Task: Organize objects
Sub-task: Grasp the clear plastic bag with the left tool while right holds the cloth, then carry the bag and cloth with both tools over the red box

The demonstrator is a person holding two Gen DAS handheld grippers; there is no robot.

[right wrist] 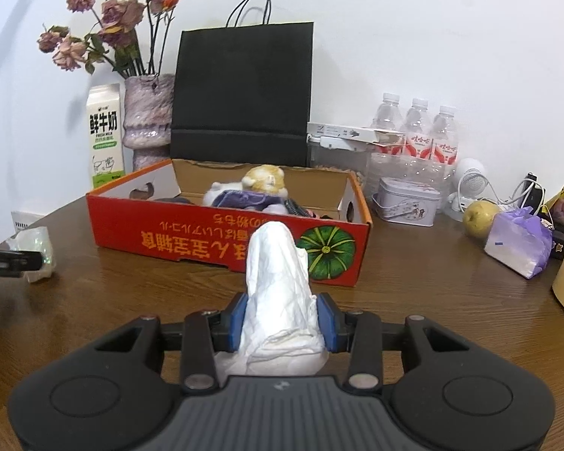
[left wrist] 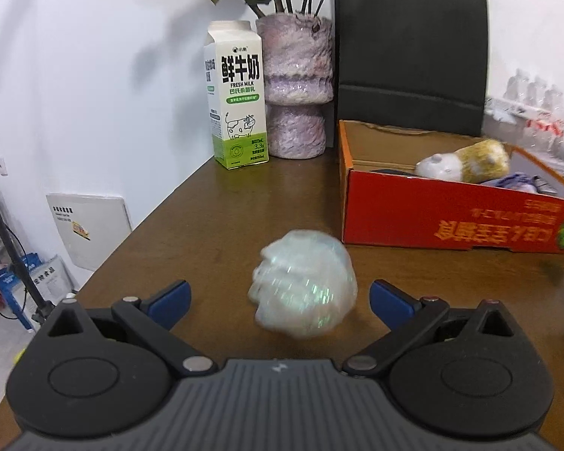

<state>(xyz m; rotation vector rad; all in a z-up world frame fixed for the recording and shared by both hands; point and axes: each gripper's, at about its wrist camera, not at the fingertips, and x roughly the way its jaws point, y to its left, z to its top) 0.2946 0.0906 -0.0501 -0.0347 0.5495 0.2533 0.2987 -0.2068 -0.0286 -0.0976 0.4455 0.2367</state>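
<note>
- Right now your right gripper (right wrist: 282, 323) clamps a crumpled white paper wad (right wrist: 278, 282) between its blue pads, just short of the red cardboard box (right wrist: 191, 233).
- Your left gripper (left wrist: 280, 300) stands wide, its jaws on either side of a shiny, clear crinkled plastic ball (left wrist: 304, 282), which looks blurred.
- That ball sits on the brown wooden worktop (left wrist: 244, 203), left of the box.

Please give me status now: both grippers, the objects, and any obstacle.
Left gripper open, crumpled plastic wrap lies between its fingers on the table. Right gripper shut on white tissue wad. Red box ahead, path clear.
</note>
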